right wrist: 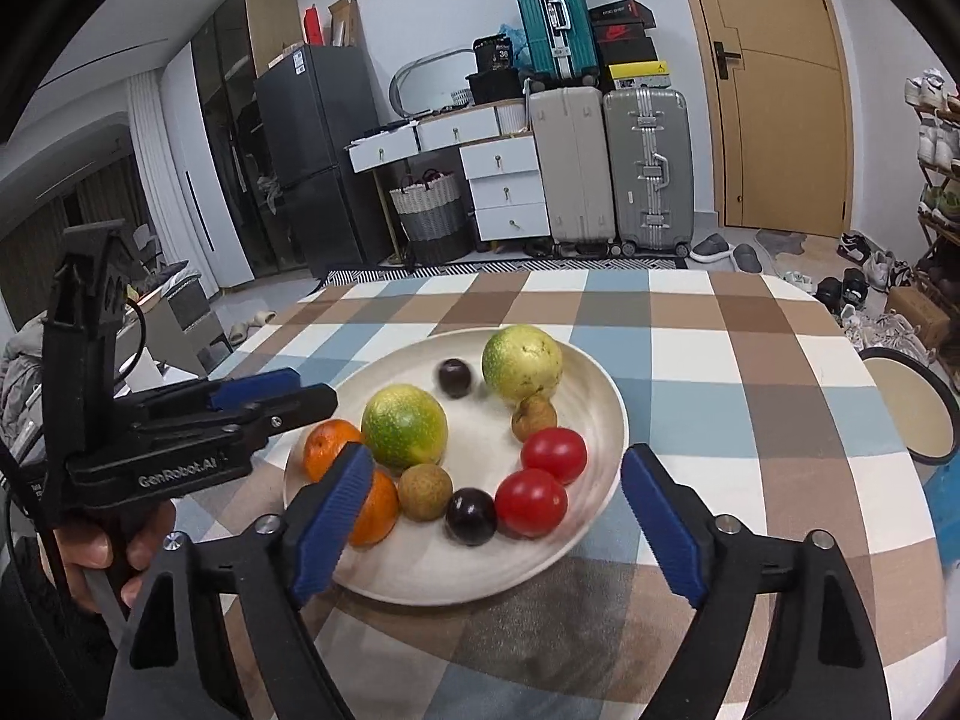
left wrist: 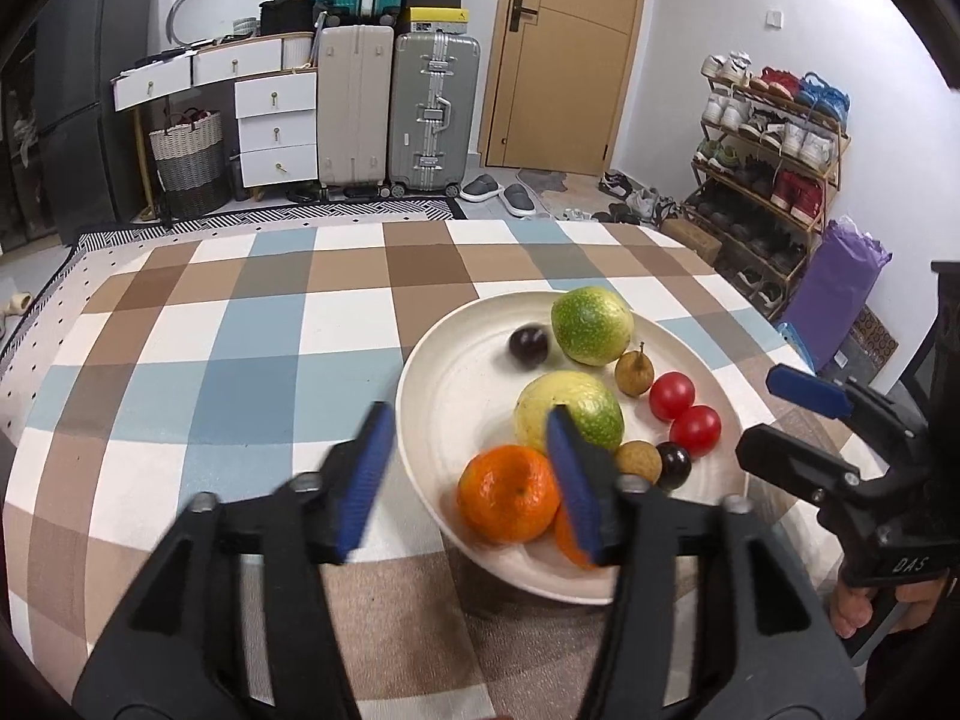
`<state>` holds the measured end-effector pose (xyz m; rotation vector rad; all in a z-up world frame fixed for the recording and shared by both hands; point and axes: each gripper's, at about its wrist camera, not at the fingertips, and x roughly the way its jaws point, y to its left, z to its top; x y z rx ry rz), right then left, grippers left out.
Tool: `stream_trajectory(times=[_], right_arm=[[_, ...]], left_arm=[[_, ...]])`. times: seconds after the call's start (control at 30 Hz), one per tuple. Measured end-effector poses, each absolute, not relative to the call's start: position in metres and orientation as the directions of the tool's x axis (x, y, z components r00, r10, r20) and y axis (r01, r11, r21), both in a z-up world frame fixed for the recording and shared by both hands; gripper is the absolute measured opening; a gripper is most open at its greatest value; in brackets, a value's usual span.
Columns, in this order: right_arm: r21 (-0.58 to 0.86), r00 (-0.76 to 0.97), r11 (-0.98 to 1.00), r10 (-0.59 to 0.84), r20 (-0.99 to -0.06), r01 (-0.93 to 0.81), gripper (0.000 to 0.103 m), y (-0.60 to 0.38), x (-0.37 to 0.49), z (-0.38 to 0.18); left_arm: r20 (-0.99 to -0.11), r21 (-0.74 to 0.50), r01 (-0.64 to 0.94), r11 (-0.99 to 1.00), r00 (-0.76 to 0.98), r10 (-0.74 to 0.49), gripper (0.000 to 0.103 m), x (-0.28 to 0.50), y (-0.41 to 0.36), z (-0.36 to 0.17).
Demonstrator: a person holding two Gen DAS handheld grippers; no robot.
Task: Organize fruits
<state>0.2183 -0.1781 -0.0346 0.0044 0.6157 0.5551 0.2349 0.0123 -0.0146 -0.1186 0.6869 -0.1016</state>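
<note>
A cream plate (left wrist: 456,396) (right wrist: 600,414) on the checked tablecloth holds two green-yellow fruits (left wrist: 591,325) (right wrist: 405,425), two oranges (left wrist: 507,493) (right wrist: 324,447), two red tomatoes (left wrist: 672,396) (right wrist: 531,503), dark plums (left wrist: 529,346) (right wrist: 471,516) and small brown fruits (left wrist: 634,372) (right wrist: 425,491). My left gripper (left wrist: 474,480) is open and empty, low over the plate's near left rim. My right gripper (right wrist: 492,528) is open and empty above the plate's near edge; it also shows in the left wrist view (left wrist: 798,420).
The checked table (left wrist: 240,330) runs left and back of the plate. A second round dish (right wrist: 906,414) sits past the table's right edge. Suitcases, white drawers, a door and a shoe rack stand behind the table.
</note>
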Motion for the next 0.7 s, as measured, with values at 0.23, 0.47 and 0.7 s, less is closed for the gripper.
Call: stream_trajectory(times=[0.23, 0.47, 0.7], right_arm=[[0.183, 0.68, 0.85, 0.508, -0.529, -0.493, 0.103, -0.188, 0.211, -0.034], [0.15, 0.697, 0.839, 0.522, -0.491, -0.523, 0.103, -0.188, 0.195, -0.028], [0.12, 0.718, 0.843, 0.513, -0.47, -0.524, 0.103, -0.193, 0.175, -0.025]], left_arm=[[-0.587, -0.151, 0.036, 0.988, 0.801, -0.119, 0.098, 0.206, 0.018, -0.008], [-0.555, -0.163, 0.019, 0.986, 0.825, -0.108, 0.102, 0.177, 0.018, -0.002], [-0.552, -0.147, -0.005, 0.989, 0.83, -0.077, 0.102, 0.149, 0.015, -0.002]])
